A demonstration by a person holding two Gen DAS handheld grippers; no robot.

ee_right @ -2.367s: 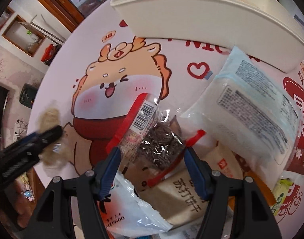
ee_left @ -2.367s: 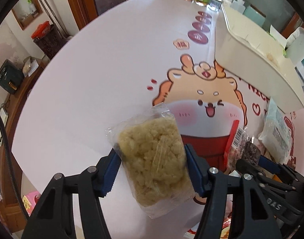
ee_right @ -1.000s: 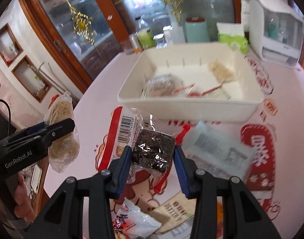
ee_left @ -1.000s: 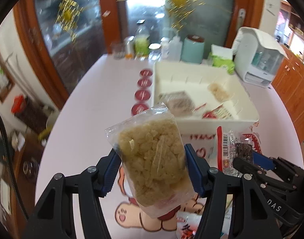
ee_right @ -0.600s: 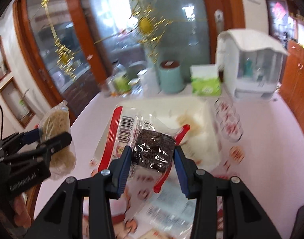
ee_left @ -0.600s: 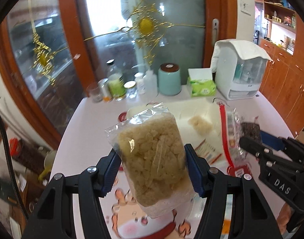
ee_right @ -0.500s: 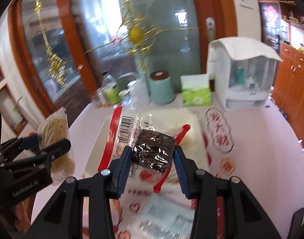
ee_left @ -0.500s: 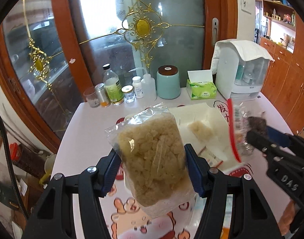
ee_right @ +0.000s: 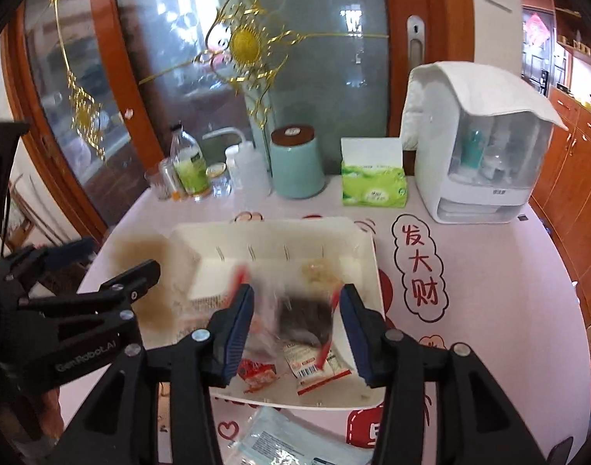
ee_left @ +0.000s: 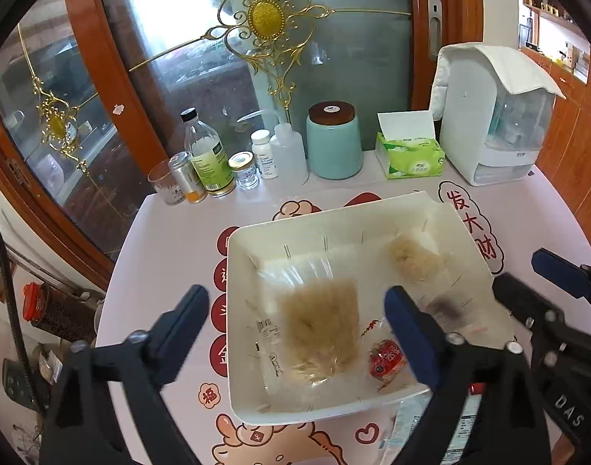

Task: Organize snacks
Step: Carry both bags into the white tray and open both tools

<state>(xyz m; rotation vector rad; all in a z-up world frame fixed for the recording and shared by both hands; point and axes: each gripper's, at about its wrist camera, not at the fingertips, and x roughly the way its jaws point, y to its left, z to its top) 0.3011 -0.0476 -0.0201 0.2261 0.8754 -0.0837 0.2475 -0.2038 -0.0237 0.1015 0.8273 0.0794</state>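
Observation:
A white tray [ee_left: 233, 310] lies below both grippers. My left gripper [ee_left: 295, 302] is above its left half, jaws opening wide. The clear packet of pale rice crisp [ee_left: 318, 333] is blurred and free of the pads, dropping into the tray. My right gripper [ee_right: 295, 298] hangs over the tray [ee_right: 369, 271], jaws opening. The dark seaweed-like snack packet [ee_right: 305, 317] with red edges is blurred between the pads, no longer pressed. In the tray lie another pale snack [ee_left: 413, 261] and a small red packet [ee_left: 386, 360]. The right wrist view shows the left gripper [ee_right: 117, 257] at left.
At the table's back stand bottles and jars [ee_left: 206, 162], a teal canister [ee_left: 334, 141], a green tissue box [ee_left: 410, 157] and a white appliance [ee_left: 493, 116]. A blue-white packet [ee_right: 295, 441] lies in front of the tray. Glass doors close off the far side.
Both grippers have travelled forward from the snack pile to above the tray. Each held its packet half a second ago; now both jaws have spread and the packets are falling.

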